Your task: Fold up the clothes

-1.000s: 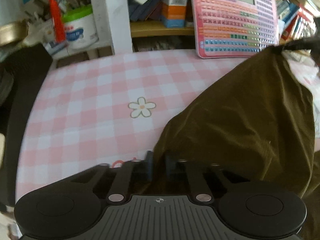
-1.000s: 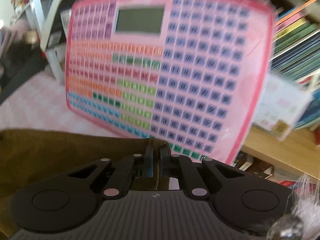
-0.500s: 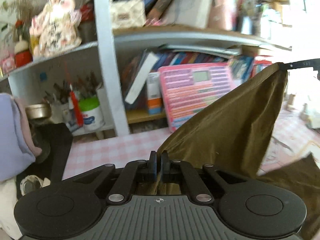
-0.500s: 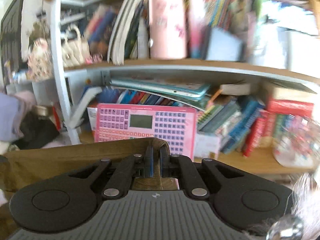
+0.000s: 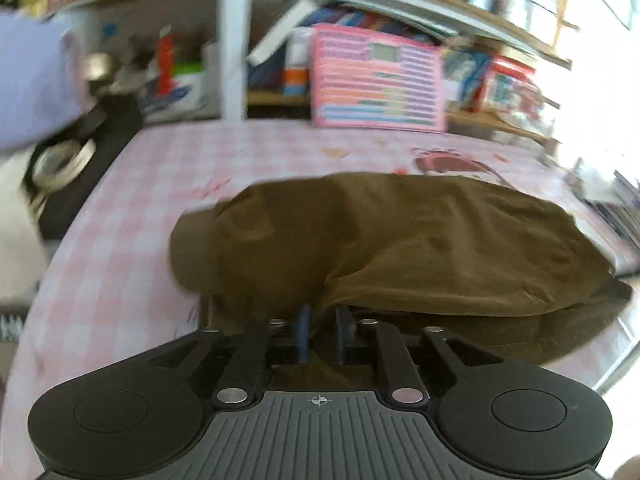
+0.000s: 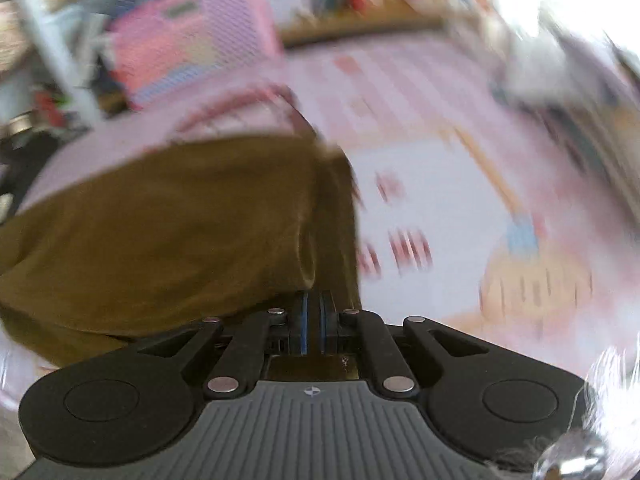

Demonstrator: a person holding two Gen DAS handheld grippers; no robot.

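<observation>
Olive-brown fabric, thin and floppy by the look of it: that's the garment (image 5: 400,240) the person is folding, and it's lying across the pink checked tablecloth (image 5: 132,216) with one layer draped back over another, so there's a doubled-over edge on the near side. What kind of garment it is can't be made out.

The left gripper (image 5: 322,330) has its blue-lined fingers a little way apart with cloth bunched down between them; whether they're really pinching it or letting go is hard to call from that view. The right gripper (image 6: 314,320) looks pressed together, pads nearly touching, right at the garment's (image 6: 168,232) near edge. The cloth seems to run into the pinch, but the right wrist view is badly smeared, so that's a best guess.

Handling-wise, this stuff should be light, soft, with zero stiffness. It sags and puffs up wherever it isn't held, and those wrinkles say it won't lie flat by itself. Not fragile, probably not slippery on the cloth-covered table either. Best places to grab are corners or a hem edge, both ends at once, keeping it taut between the two grippers. A pinch mid-panel would just pull up a tent.
</observation>
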